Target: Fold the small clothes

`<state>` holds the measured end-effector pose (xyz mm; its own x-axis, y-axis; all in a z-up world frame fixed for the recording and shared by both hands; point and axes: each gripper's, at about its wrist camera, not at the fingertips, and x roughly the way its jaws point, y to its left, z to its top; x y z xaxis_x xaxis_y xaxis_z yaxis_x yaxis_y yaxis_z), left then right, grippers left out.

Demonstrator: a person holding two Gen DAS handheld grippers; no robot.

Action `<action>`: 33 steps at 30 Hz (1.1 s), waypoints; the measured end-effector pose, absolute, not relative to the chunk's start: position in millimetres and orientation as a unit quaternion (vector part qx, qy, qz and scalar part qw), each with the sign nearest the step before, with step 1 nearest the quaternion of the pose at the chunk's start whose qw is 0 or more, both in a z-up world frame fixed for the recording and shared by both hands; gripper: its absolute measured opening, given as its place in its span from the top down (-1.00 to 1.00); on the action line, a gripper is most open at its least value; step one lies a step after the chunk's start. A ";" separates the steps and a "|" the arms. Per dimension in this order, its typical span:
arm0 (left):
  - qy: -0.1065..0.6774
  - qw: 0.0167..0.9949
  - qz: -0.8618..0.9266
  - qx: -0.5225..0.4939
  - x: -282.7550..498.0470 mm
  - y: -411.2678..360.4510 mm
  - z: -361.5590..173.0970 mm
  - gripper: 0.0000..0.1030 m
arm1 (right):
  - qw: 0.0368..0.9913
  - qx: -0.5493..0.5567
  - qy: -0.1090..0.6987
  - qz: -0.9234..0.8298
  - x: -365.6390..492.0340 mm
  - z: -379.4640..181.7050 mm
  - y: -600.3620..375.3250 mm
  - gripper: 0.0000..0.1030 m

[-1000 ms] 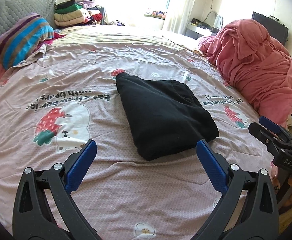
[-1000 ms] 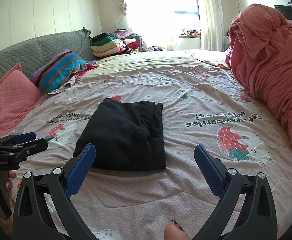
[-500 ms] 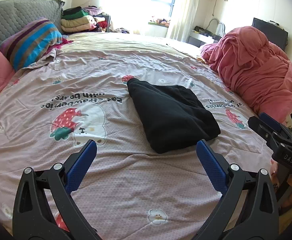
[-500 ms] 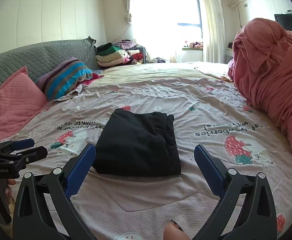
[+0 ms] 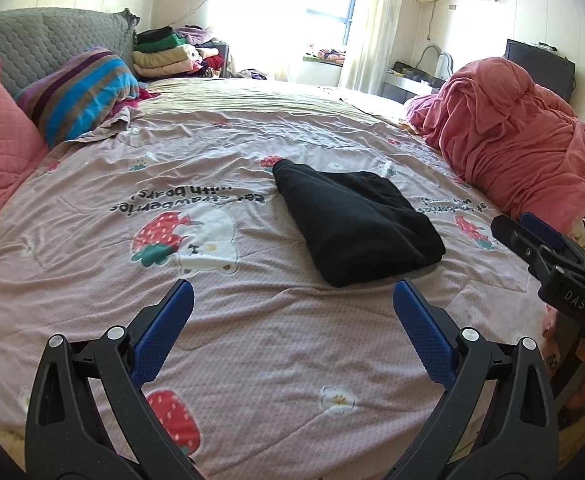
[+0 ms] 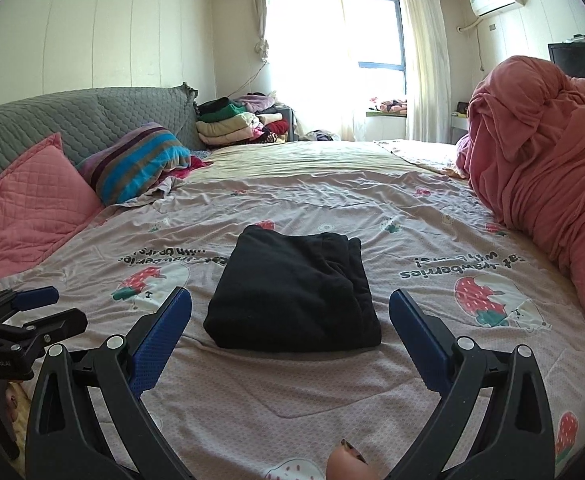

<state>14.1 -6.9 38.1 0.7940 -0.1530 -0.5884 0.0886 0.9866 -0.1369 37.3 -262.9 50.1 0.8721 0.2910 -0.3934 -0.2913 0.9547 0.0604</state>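
Black soft-knit garment (image 6: 294, 296), folded into a compact thick rectangle, lies flat on the pink strawberry-and-bear print bedsheet (image 5: 252, 360), roughly mid-bed. Using it as the landmark for everything below.

Right gripper (image 6: 290, 316): blue-padded jaws spread wide, holding nothing. Garment sits dead ahead of it, centred in the gap between the pads, with its near folded edge just beyond the tips. Not touching.

Left gripper (image 5: 292, 308): jaws also wide apart, empty. Garment lies ahead and offset toward its right jaw, with a bare strip of sheet between the tips and the near edge. In the right wrist view the left gripper (image 6: 32, 312) hangs off to the left of the garment, well clear of it.

Long axis: runs away from both grippers, near edge to far edge, angled somewhat in the left view and nearly square-on in the right view. Layered, bunched edges show on the garment's right side (image 6: 352, 264); left side looks like a clean fold.

Judgement: the fold looks essentially done, both tools clear of it. If another move is needed (one more fold or a carry-off), the right gripper is better placed, being aligned and nearer; the left would need to shift right first.

Other things: crumpled pink-red blanket heap (image 6: 540, 152) well to the right of the garment, striped blue-and-purple pillow (image 6: 136, 160) far left beyond it.
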 end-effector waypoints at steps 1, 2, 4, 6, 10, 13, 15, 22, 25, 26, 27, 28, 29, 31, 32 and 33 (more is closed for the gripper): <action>0.313 0.946 -0.062 -0.050 11.0 -5.7 36.9 -0.82 | 0.969 -0.005 0.199 0.147 33.6 49.5 -260.8 -0.91; 0.312 0.947 -0.061 -0.050 8.4 -4.5 35.7 -0.82 | 0.970 -0.007 0.196 0.144 31.1 49.0 -260.1 -0.91; 0.312 0.947 -0.060 -0.050 4.5 -2.4 33.4 -0.82 | 0.971 -0.008 0.193 0.140 25.4 46.5 -258.6 -0.91; 0.310 0.948 -0.060 -0.050 0.1 -0.6 30.0 -0.82 | 0.971 -0.004 0.193 0.142 20.3 43.7 -257.2 -0.91; 0.309 0.948 -0.062 -0.052 -7.1 0.9 23.9 -0.82 | 0.974 -0.021 0.177 0.138 7.5 39.0 -251.2 -0.91; 0.310 0.947 -0.064 -0.054 -9.4 1.4 19.1 -0.82 | 0.977 -0.033 0.164 0.133 -0.6 36.4 -248.9 -0.91; 0.310 0.947 -0.066 -0.055 -10.4 0.4 16.4 -0.82 | 0.976 -0.035 0.165 0.135 -2.6 35.2 -250.2 -0.91; 0.318 0.944 -0.073 -0.057 -7.5 -5.9 3.8 -0.82 | 0.974 -0.020 0.194 0.116 0.9 20.3 -262.2 -0.91; 0.327 0.941 -0.071 -0.055 -3.7 -8.5 -3.7 -0.82 | 0.971 -0.022 0.211 0.107 4.0 7.7 -264.6 -0.91; 0.330 0.940 -0.070 -0.055 -2.6 -9.0 -5.9 -0.82 | 0.971 -0.024 0.216 0.103 5.3 2.2 -265.5 -0.91; 0.332 0.939 -0.069 -0.055 -1.3 -9.9 -8.3 -0.82 | 0.970 -0.027 0.220 0.101 5.8 -1.9 -265.8 -0.91; 0.334 0.939 -0.068 -0.054 0.8 -10.4 -11.2 -0.82 | 0.970 -0.029 0.222 0.098 6.3 -5.2 -266.1 -0.91; 0.337 0.938 -0.065 -0.055 2.8 -10.8 -13.7 -0.82 | 0.969 -0.031 0.225 0.093 7.5 -9.6 -266.5 -0.91; 0.339 0.937 -0.065 -0.058 5.2 -11.2 -18.2 -0.82 | 0.969 -0.033 0.228 0.086 9.4 -17.7 -267.6 -0.91; 0.340 0.937 -0.064 -0.059 6.6 -11.7 -20.5 -0.82 | 0.970 -0.034 0.228 0.083 10.4 -21.3 -268.1 -0.91; 0.341 0.936 -0.065 -0.059 7.8 -12.2 -22.8 -0.82 | 0.969 -0.035 0.229 0.082 11.3 -24.8 -268.7 -0.91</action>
<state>7.8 -12.2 -22.8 0.7595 -0.1617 -0.6301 0.0814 0.9846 -0.1545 11.3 -268.7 -24.8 0.8813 0.1428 -0.4505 -0.1747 0.9842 -0.0299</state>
